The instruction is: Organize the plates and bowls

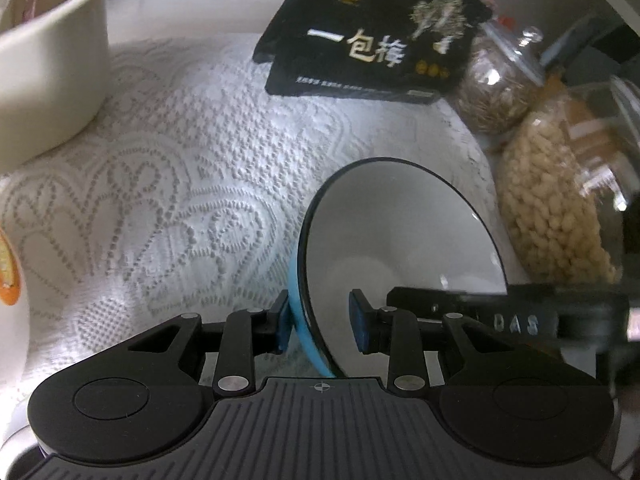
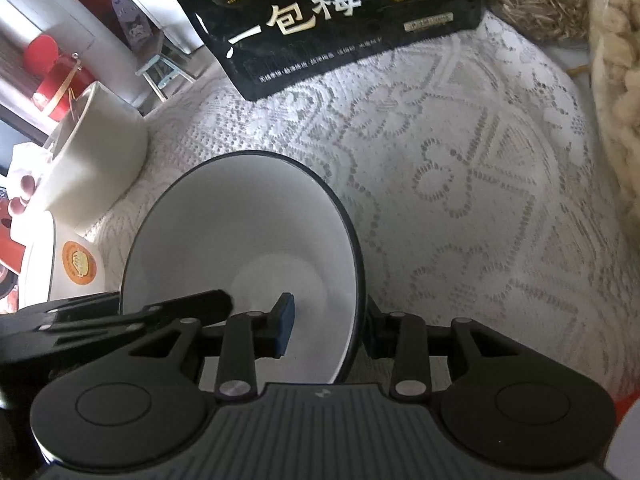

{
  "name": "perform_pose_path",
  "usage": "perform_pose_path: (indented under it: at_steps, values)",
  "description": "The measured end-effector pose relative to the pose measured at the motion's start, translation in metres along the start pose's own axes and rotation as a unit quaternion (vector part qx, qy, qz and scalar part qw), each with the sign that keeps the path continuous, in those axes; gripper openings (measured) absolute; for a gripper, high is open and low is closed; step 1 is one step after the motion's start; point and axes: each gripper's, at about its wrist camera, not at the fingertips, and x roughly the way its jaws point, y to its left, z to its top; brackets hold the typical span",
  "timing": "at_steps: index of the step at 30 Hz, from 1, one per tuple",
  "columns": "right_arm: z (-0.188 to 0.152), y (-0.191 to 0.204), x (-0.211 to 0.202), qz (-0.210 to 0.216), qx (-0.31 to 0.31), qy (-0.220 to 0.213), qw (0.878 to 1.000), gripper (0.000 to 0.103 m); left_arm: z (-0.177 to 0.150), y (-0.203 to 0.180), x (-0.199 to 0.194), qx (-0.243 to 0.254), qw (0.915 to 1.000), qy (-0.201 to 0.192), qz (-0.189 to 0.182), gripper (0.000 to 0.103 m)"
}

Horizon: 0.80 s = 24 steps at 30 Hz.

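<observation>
- A round ceramic bowl (image 1: 400, 232), sky-blue outside, glossy white inside with a thin black rim, sat on the white lace-covered bench (image 1: 180, 184). It lay between a black snack pouch (image 1: 360, 40) at the back and a cream ceramic pot (image 1: 48, 60) to one side, with glass jars of dried goods (image 1: 560, 208) close by the other.
- The left tool (image 1: 318, 326) straddled the bowl's rim at a narrow setting. Its outer pad (image 1: 282, 328) lay against the blue wall, while its inner pad (image 1: 359, 320) seemed to stand off the white face. Whether it was truly clamping I could not tell, since the sloping wall hid the lower contact.
- The right tool (image 2: 330, 330) straddled the opposite side of the same rim. White glaze showed between its inner pad (image 2: 286, 326) and the wall, so it looked slack, gripping nothing.
- The bowl was probably stiff, fairly heavy for its size, and breakable if knocked against the jars or the pot.
- The glaze looked slick, and the flared wall would likely let the pads slide upward under a squeeze.
- The best hold was probably across the rim, one pad inside and one outside, seated deep and square to the wall.
- With a single-side grip the bowl would likely hang and tilt, so a low, slow carry seemed wise.
</observation>
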Motion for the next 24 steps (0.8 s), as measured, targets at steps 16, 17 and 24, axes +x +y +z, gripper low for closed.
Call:
perform_pose_path:
  at_steps: [16,17,24]
  values:
    - [-0.009,-0.014,-0.064,0.072,0.027,-0.047,0.996,0.039,0.0,-0.055,-0.054,0.011,0.9986,-0.041,0.032,0.034]
    - [-0.012,-0.012,-0.077,0.076,0.022,-0.053,0.996,0.04,-0.004,-0.062,-0.067,0.011,0.9985,-0.047,0.026,0.034]
    - [-0.056,-0.001,-0.141,0.076,-0.031,-0.066,0.994,0.043,-0.055,-0.098,-0.113,0.017,0.9985,-0.048,0.019,0.036]
